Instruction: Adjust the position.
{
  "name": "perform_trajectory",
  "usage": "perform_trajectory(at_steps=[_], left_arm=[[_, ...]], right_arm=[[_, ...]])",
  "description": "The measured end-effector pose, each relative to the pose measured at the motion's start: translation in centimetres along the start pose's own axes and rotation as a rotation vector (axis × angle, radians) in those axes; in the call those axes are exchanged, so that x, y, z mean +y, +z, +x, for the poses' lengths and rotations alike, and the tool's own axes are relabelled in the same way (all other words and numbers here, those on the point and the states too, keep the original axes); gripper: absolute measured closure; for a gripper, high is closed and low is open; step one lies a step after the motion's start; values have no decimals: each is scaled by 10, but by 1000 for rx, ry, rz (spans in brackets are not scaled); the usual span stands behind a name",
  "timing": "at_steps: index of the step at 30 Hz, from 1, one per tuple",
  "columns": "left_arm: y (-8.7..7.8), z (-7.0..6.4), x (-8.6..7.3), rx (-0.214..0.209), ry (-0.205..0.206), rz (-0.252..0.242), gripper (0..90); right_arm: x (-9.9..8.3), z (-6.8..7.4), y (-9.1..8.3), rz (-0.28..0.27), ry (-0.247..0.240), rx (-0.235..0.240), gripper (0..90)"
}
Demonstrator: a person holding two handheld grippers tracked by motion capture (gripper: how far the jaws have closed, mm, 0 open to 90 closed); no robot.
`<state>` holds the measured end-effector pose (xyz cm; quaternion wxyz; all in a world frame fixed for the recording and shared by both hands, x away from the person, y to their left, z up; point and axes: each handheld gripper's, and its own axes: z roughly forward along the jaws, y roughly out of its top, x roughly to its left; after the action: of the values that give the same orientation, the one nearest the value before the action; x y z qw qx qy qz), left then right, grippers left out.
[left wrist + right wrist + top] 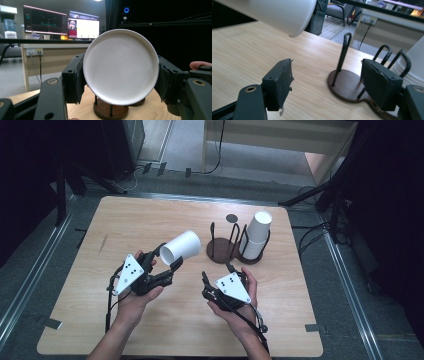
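A white paper cup (pixel 181 250) lies on its side above the table, with my left gripper (pixel 170 256) shut on it near its rim. In the left gripper view the cup (pixel 121 66) shows as a white round face toward the camera, squeezed between the two black pads (pixel 75 80). My right gripper (pixel 218 272) is open with nothing in it, just short of the dark wooden cup holder (pixel 222 250). In the right gripper view the holder's base (pixel 345 85) and wire loops lie beyond the open right gripper (pixel 327 82), and the held cup (pixel 277 12) hangs at the upper left.
A stack of white cups (pixel 257 237) leans in the holder's right ring, also seen at the right edge as stacked cups (pixel 415 67). A small dark disc (pixel 231 218) lies behind the holder. The light wooden table (pixel 125 220) is bare on its left half.
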<state>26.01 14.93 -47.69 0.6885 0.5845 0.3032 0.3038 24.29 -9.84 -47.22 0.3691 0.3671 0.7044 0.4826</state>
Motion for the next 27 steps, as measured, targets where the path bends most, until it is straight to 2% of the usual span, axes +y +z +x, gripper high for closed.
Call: perform_trajectory(at_steps=[3, 6, 12, 16, 22, 23, 24, 27], left_arm=[[-1, -1, 0, -2, 1, -11, 344], [-1, -2, -2, -8, 4, -19, 344], [-1, -4, -4, -11, 3, -26, 344], [-1, -6, -6, -14, 6, -27, 344], [0, -8, -9, -13, 13, -30, 344], [0, -8, -9, -13, 13, -30, 344], [0, -8, -10, -10, 22, -26, 344], [0, -10, -10, -25, 19, -34, 344]], right_arm=[[5, 2, -3, -10, 75, 20, 269], [10, 1, -7, -10, 169, 37, 251], [18, -4, -16, 4, 401, 87, 195], [23, -3, -20, 6, 466, 86, 170], [26, -3, -19, 14, 656, 153, 112], [26, -3, -19, 14, 656, 153, 112], [26, -3, -18, 15, 728, 182, 92], [28, -2, -16, 14, 784, 200, 75]])
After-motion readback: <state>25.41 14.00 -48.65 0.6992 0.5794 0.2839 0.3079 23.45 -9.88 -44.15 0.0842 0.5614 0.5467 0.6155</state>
